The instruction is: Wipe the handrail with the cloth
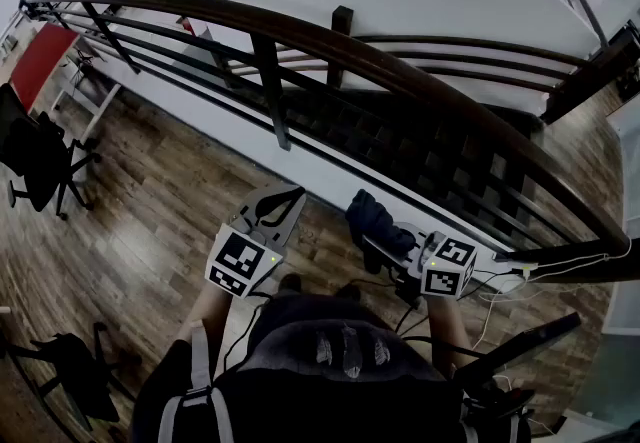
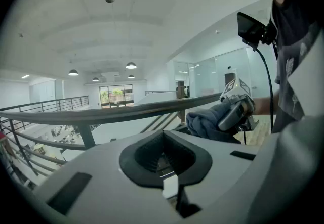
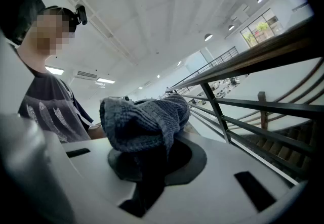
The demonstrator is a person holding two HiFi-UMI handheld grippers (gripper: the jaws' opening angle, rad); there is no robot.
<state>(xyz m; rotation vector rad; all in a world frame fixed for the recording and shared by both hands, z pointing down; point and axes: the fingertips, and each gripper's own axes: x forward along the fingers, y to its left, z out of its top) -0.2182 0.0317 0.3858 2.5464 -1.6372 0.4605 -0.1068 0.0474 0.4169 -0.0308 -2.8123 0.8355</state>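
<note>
The dark wooden handrail (image 1: 330, 46) curves from upper left to lower right, above thin rails. My right gripper (image 1: 378, 233) is shut on a bunched dark blue cloth (image 1: 368, 213), held below and short of the rail, not touching it. In the right gripper view the cloth (image 3: 144, 124) fills the jaws of the right gripper (image 3: 152, 160), with the handrail (image 3: 273, 46) up to the right. My left gripper (image 1: 290, 203) hangs beside it, shut and empty. The left gripper view shows its jaws (image 2: 164, 160) below the handrail (image 2: 116, 113), with the cloth (image 2: 205, 122) at right.
A staircase (image 1: 400, 131) drops away beyond the railing. Railing posts (image 1: 272, 91) stand under the rail. Black office chairs sit at the left (image 1: 35, 156) and lower left (image 1: 70, 371) on the wood floor. Cables (image 1: 520, 281) trail near the rail's right end.
</note>
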